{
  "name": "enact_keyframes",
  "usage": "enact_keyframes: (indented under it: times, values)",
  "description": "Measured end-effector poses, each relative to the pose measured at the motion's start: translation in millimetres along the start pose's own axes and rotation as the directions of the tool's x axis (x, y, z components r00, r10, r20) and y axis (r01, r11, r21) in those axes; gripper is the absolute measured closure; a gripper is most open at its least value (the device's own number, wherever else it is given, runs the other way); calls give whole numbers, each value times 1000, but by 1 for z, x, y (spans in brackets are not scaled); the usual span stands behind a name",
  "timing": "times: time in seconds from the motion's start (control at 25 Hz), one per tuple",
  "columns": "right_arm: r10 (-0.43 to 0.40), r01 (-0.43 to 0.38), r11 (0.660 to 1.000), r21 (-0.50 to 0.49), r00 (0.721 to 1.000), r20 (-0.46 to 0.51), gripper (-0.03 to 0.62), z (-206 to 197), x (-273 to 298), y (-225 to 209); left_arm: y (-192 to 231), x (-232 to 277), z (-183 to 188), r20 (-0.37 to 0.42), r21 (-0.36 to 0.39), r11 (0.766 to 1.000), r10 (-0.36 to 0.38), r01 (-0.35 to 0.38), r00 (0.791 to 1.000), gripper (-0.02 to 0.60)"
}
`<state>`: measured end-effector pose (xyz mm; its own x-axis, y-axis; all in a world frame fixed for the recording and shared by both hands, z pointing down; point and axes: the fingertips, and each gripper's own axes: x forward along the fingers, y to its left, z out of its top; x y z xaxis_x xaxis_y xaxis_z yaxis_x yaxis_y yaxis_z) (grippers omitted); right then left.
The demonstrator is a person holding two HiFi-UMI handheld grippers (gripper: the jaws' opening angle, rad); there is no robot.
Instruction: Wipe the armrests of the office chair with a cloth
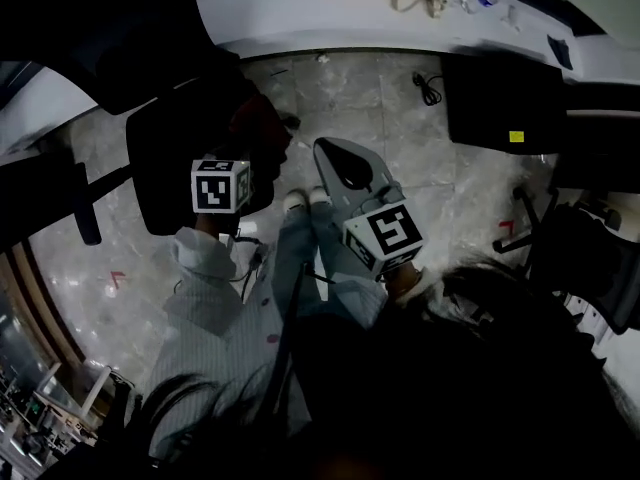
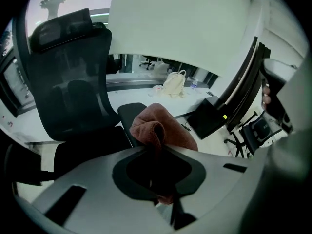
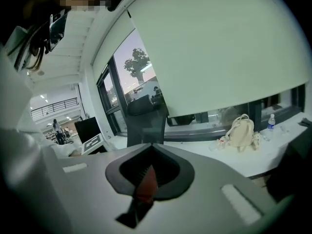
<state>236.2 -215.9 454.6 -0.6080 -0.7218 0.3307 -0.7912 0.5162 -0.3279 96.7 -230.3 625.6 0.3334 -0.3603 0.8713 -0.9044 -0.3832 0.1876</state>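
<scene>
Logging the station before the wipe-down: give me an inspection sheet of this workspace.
Surface: grey marbled floor; white desk along the wall.
Job's things: black office chair; its armrest just behind the cloth, contact unclear.
Clutter: cream bag and bottle on the desk; black box on the floor beside it.
Grippers: left gripper shut on the cloth; right gripper jaws together, a red sliver between them, unclear what.
Cables: one loose cable on the floor.
Surroundings: windows, a roller blind, another chair's base.
</scene>
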Motion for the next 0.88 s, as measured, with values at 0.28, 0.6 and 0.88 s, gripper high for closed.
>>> enact_keyframes:
  times: [0.28, 0.6, 0.88]
  values:
    - [61, -61, 997, -47, 998, -5, 592, 11, -8, 36, -28, -39, -64, 26, -106, 994, 17, -14, 1000, 552]
    - [87, -65, 983, -174, 989, 121, 592, 61, -41, 74, -52, -123, -6, 344, -73, 996, 69, -46, 936, 552]
    - [117, -18, 950, -312, 946, 302, 592, 141, -109, 112, -104, -302, 69, 688, -14, 988, 123, -156, 715, 552]
